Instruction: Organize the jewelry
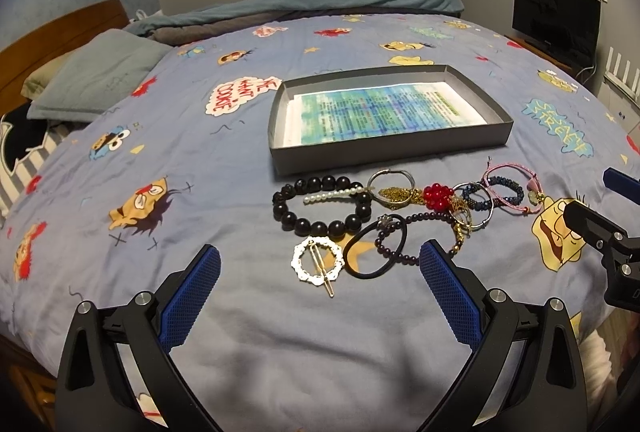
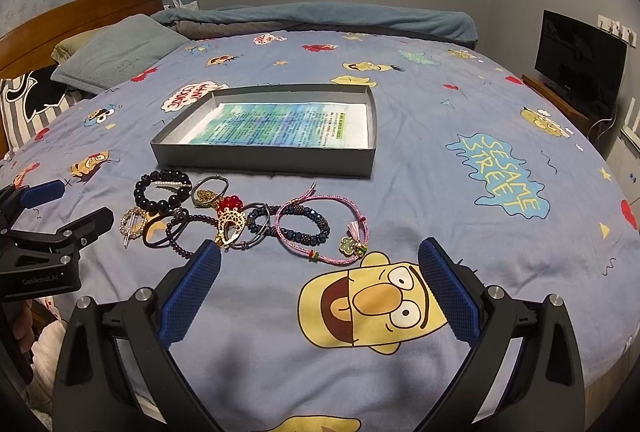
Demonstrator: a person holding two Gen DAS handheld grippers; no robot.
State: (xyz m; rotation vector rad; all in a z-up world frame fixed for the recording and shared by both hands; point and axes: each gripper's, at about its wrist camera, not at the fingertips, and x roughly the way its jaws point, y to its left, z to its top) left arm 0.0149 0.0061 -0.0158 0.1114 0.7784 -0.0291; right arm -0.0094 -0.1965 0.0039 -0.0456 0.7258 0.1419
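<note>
A pile of jewelry lies on the bed in front of a shallow grey box [image 1: 276,120] [image 2: 362,162] lined with printed paper. It holds a black bead bracelet [image 1: 320,228] [image 2: 140,188], a pearl ring clip [image 1: 298,264] [image 2: 134,222], a black hair tie [image 1: 362,272], a red bead cluster [image 1: 438,194] [image 2: 229,203], a dark blue bead bracelet [image 2: 316,234] and a pink cord bracelet [image 2: 340,260] [image 1: 516,208]. My left gripper [image 1: 320,264] is open, just short of the pearl clip. My right gripper [image 2: 320,264] is open, just short of the pink bracelet.
The bed has a blue cartoon-print cover [image 1: 120,152]. Pillows [image 1: 96,80] and a wooden headboard [image 2: 80,16] are at the left, a folded blanket [image 2: 320,16] at the far side. A dark TV [image 2: 580,60] stands at the right.
</note>
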